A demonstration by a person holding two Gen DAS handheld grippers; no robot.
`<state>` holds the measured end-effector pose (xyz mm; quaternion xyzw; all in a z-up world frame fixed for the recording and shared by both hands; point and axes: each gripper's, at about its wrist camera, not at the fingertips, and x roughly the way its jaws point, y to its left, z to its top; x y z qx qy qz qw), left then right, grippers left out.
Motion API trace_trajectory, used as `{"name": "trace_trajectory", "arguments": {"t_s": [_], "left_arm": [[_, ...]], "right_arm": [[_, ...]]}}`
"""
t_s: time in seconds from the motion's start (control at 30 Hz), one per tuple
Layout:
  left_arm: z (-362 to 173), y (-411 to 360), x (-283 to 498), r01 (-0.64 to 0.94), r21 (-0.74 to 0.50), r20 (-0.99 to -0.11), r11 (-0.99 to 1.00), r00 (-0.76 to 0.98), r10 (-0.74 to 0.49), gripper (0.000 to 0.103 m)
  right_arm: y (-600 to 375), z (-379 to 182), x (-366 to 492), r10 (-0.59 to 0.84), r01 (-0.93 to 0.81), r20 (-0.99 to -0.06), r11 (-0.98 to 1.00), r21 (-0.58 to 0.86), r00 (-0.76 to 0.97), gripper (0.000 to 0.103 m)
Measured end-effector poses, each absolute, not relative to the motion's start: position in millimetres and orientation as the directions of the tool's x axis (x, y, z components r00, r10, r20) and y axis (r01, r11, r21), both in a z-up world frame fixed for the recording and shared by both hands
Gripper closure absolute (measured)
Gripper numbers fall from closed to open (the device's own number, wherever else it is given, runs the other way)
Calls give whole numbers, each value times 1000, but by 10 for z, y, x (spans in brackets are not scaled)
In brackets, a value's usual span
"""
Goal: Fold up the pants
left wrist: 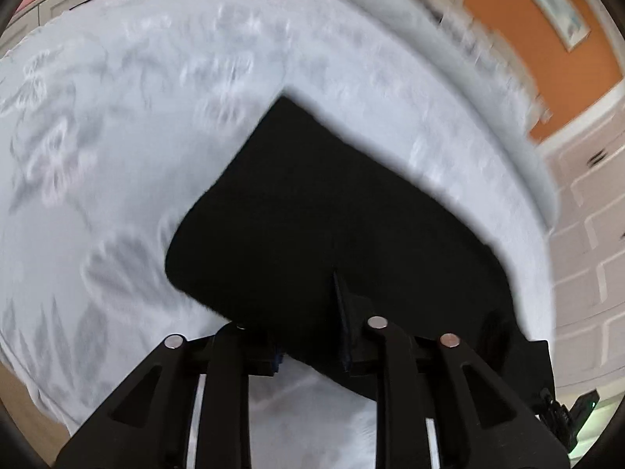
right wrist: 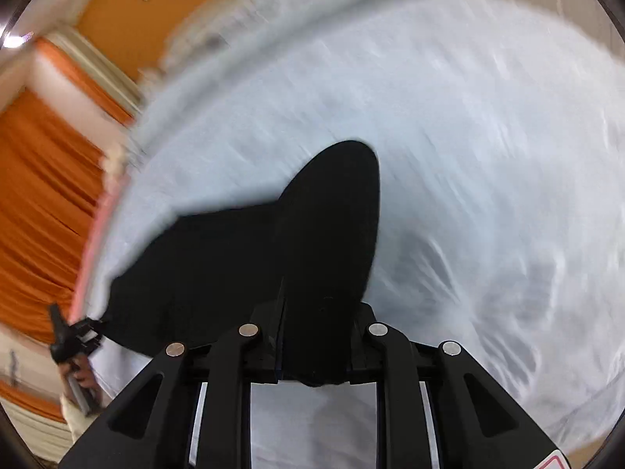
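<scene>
Here, left gripper (left wrist: 312, 336) and right gripper (right wrist: 316, 336) raised, fingers clamping black pants (left wrist: 332, 211) above bed (left wrist: 117, 136).

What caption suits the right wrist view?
Right claw lifts black pants above a white bedsheet.

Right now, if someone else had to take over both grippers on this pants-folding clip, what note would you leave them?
Left gripper: shut on the edge of the black pants.
Right gripper: shut on another edge of the same pants; the left gripper shows at its far left.
Pants: held up between both grippers over the white floral bedsheet, the far part hanging towards it. Frames are motion-blurred.
Done: both grasps taken, fabric lifted.
Left: lay it down, make the folds, release. Fold count so far cannot be judged.
</scene>
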<state>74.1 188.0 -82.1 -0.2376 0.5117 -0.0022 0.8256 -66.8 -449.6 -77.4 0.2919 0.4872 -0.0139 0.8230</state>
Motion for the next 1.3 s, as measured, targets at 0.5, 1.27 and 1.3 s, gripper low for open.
{"name": "trace_trajectory", "arguments": {"t_s": [0.5,1.27,1.3], "left_arm": [[-627,2040,507,-342,-323,-809,883,584,-70,19],[-945,1857,845,-373,-301,-855,878,514,-74,41],[-946,1883,844,-357,-332,-846,873,523,-107,48]], "right_arm": [[-2320,-324,-267,233,-240,-785,964,111,575,50],[-1487,-231,181,286,-314,-713,945,98,640,26],[-1629,-174,166,263,-278,-695,956,95,669,16]]}}
